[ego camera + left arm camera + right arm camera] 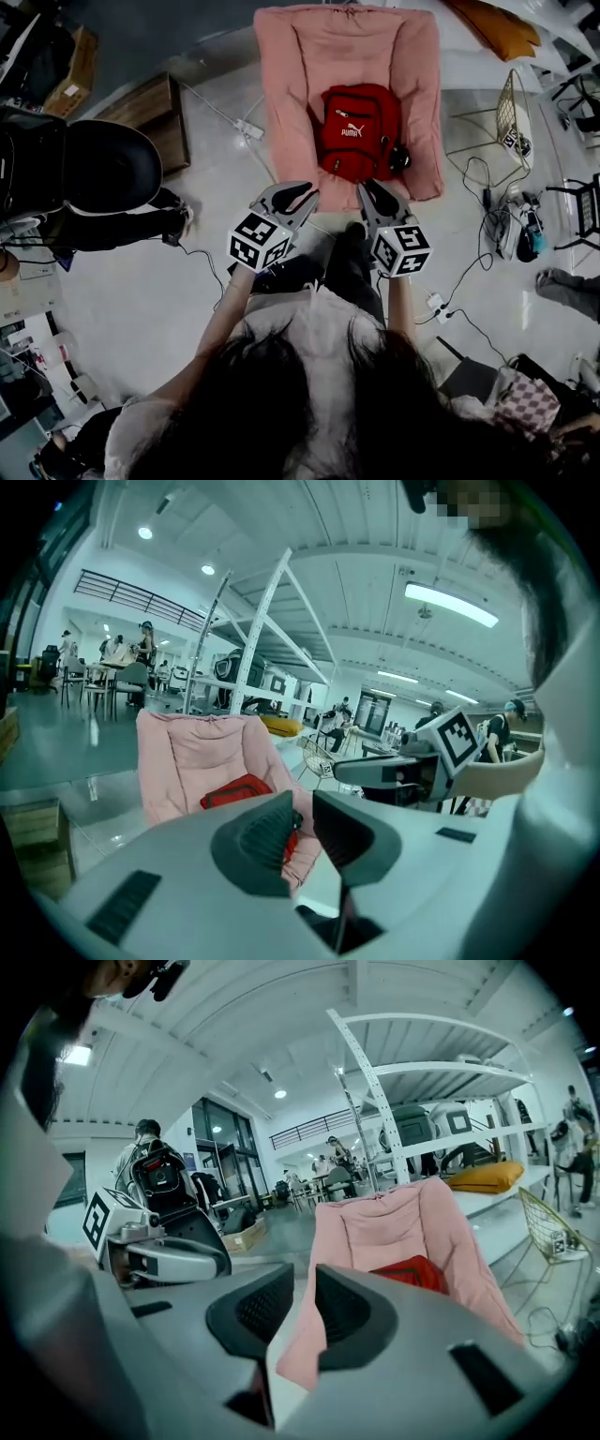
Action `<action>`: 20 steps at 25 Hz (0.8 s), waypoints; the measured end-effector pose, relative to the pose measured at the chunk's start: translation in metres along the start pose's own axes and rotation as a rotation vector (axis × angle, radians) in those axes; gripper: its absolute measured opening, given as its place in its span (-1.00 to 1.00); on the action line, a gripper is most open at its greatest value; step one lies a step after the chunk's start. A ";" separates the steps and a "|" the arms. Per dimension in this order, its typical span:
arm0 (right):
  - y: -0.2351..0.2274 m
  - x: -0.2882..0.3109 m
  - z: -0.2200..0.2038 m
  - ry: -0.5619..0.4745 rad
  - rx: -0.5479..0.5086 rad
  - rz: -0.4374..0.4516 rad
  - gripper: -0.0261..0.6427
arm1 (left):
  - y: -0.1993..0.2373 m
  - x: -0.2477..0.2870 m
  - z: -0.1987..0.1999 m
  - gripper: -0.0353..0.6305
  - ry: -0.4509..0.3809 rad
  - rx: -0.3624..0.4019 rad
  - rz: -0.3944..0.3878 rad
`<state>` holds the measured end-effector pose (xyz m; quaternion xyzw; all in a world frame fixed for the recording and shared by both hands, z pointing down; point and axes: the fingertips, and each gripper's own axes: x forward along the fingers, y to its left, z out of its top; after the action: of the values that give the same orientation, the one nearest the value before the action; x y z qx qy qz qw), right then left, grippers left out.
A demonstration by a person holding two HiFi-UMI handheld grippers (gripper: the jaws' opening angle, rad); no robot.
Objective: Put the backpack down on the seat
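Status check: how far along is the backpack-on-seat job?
Done: the red backpack lies on the seat of the pink chair. In hand: nothing; the left hand-held gripper and right hand-held gripper hang short of the chair, jaws slightly apart and empty. Left: nothing that these views show.

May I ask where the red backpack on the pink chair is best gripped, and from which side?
Likely its top edge, from above: the backpack lies face up, top toward the chair's backrest, and its flat front offers little to pinch.
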<state>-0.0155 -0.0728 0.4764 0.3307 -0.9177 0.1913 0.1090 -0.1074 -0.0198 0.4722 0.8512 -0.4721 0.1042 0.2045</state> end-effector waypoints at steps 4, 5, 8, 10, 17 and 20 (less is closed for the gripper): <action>0.039 -0.016 -0.015 0.003 -0.017 -0.063 -0.69 | 0.001 -0.034 -0.011 -0.66 -0.002 0.027 -0.053; 0.048 -0.020 -0.016 -0.001 -0.016 -0.074 -0.70 | 0.001 -0.041 -0.012 -0.66 -0.006 0.030 -0.062; 0.069 -0.033 -0.020 -0.005 -0.014 -0.091 -0.71 | -0.005 -0.056 -0.014 -0.66 -0.021 0.026 -0.089; 0.079 -0.041 -0.024 0.004 -0.024 -0.095 -0.72 | -0.011 -0.061 -0.015 -0.66 -0.029 0.022 -0.106; 0.096 -0.060 -0.035 0.030 -0.032 -0.105 -0.74 | -0.029 -0.066 -0.020 -0.66 -0.035 0.021 -0.150; 0.101 -0.067 -0.040 0.037 -0.034 -0.105 -0.74 | -0.037 -0.068 -0.024 -0.66 -0.032 0.012 -0.156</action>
<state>-0.0272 0.0532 0.4624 0.3728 -0.9001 0.1759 0.1412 -0.1123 0.0603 0.4594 0.8881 -0.4071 0.0771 0.1990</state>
